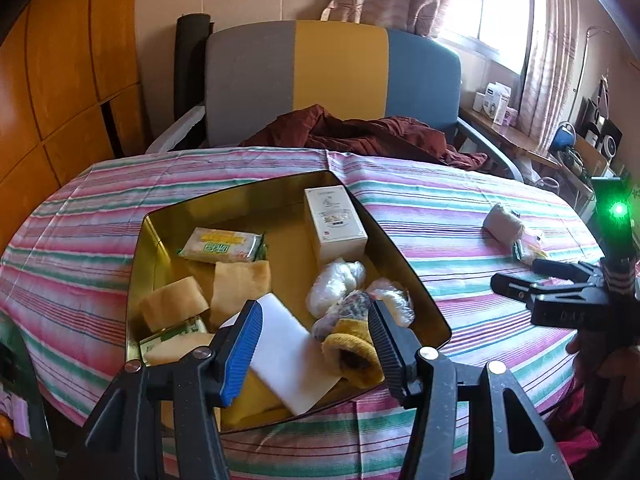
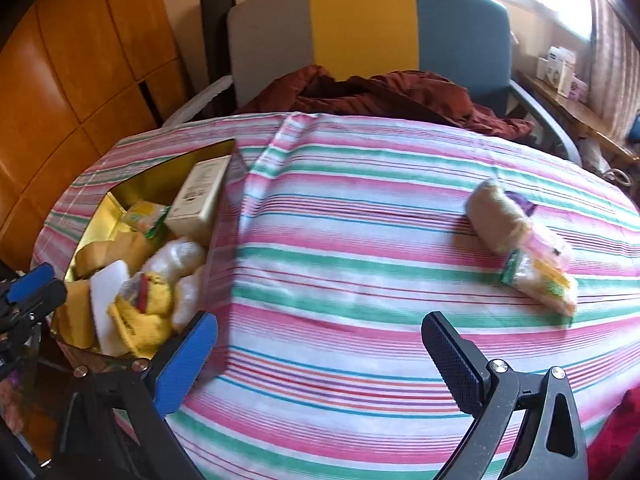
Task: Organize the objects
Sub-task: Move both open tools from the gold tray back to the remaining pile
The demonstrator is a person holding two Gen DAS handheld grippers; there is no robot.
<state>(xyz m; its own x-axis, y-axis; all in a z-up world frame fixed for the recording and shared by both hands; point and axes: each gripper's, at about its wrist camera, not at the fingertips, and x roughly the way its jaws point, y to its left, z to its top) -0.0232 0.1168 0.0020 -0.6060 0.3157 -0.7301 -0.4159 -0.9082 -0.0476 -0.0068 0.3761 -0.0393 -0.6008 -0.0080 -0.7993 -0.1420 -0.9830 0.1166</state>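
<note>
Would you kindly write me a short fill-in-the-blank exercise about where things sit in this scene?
1. The white box stands inside the gold ____.
2. The beige roll lies on the striped ____, outside the tin.
3. The dark red cloth is heaped on the ____ behind the table.
4. The right gripper hovers with its jaws ____ and nothing between them.

Missing words: tin; tablecloth; chair; open

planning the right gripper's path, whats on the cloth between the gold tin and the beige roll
Nothing: in the right wrist view only bare striped tablecloth lies between the gold tin and the beige roll.
</note>
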